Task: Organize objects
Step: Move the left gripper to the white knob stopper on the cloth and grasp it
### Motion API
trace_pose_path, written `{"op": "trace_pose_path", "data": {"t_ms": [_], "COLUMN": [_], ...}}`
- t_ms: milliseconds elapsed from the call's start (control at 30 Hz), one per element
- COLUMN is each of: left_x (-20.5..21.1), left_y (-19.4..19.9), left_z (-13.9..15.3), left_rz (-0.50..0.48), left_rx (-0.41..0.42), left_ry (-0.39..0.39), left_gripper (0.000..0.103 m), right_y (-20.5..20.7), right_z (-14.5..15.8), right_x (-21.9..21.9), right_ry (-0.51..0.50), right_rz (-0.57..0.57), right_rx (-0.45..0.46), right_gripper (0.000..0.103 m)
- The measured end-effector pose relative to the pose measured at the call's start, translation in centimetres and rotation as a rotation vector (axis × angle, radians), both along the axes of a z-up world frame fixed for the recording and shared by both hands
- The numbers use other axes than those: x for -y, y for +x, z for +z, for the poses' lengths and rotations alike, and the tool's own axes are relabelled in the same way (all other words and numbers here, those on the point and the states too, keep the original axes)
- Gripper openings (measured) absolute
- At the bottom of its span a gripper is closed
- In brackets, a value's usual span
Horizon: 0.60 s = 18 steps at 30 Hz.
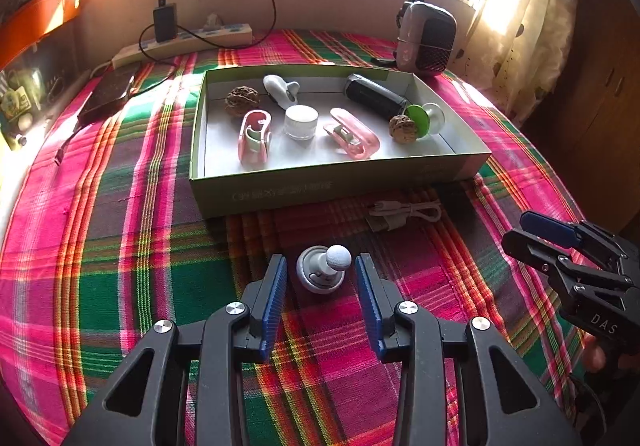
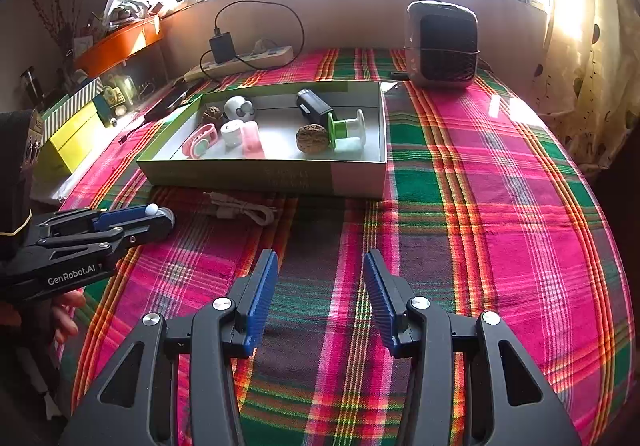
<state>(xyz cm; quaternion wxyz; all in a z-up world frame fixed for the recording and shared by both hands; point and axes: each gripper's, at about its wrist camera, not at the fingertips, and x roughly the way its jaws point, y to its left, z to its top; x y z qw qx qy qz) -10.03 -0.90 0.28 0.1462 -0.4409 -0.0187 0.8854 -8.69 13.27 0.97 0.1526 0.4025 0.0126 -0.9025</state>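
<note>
A small grey suction-base holder with a white ball head (image 1: 325,270) lies on the plaid cloth in front of the box. My left gripper (image 1: 320,266) is open and straddles it, the blue pads apart from it on both sides; in the right wrist view the left gripper (image 2: 160,215) hides most of the holder. A shallow green-and-white box (image 1: 320,171) (image 2: 260,174) holds two walnuts, two pink clips, a white jar, a black cylinder, a green spool and a white piece. My right gripper (image 2: 320,262) (image 1: 524,230) is open over bare cloth, with nothing between its fingers.
A coiled white cable (image 1: 404,212) (image 2: 240,208) lies just in front of the box. A small heater (image 1: 426,38) stands at the back right, and a power strip with a charger (image 1: 184,40) lies along the wall. A dark flat device (image 1: 108,94) is at the left.
</note>
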Motion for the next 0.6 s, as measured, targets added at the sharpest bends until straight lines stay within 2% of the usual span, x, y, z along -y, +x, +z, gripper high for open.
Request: {"op": "trace_pose_path", "data": {"t_ms": [100, 300, 433, 600], "left_x": [-0.3, 0.2, 0.9, 1.6], "left_y": [-0.3, -0.5, -0.6, -0.5], "left_z": [-0.1, -0.2, -0.2, -0.2], "left_rz": [0.007, 0.011, 0.033, 0.040], "left_rx": [0.002, 0.005, 0.004, 0.003], "left_ry": [-0.014, 0.009, 0.013, 0.024], "left_gripper": [0.034, 0.033, 0.029, 0.028], "right_y": [-0.2, -1.1, -2.2, -3.7], "right_z": [-0.1, -0.2, -0.3, -0.6], "right_x": [0.2, 1.5, 2.9, 4.6], "right_ry": [0.005, 0.030, 0.022, 0.029], "right_rz": [0.002, 0.047, 0.114, 0.170], "right_rx": [0.006, 0.009, 0.022, 0.039], "right_gripper": [0.046, 0.046, 0.046, 0.046]}}
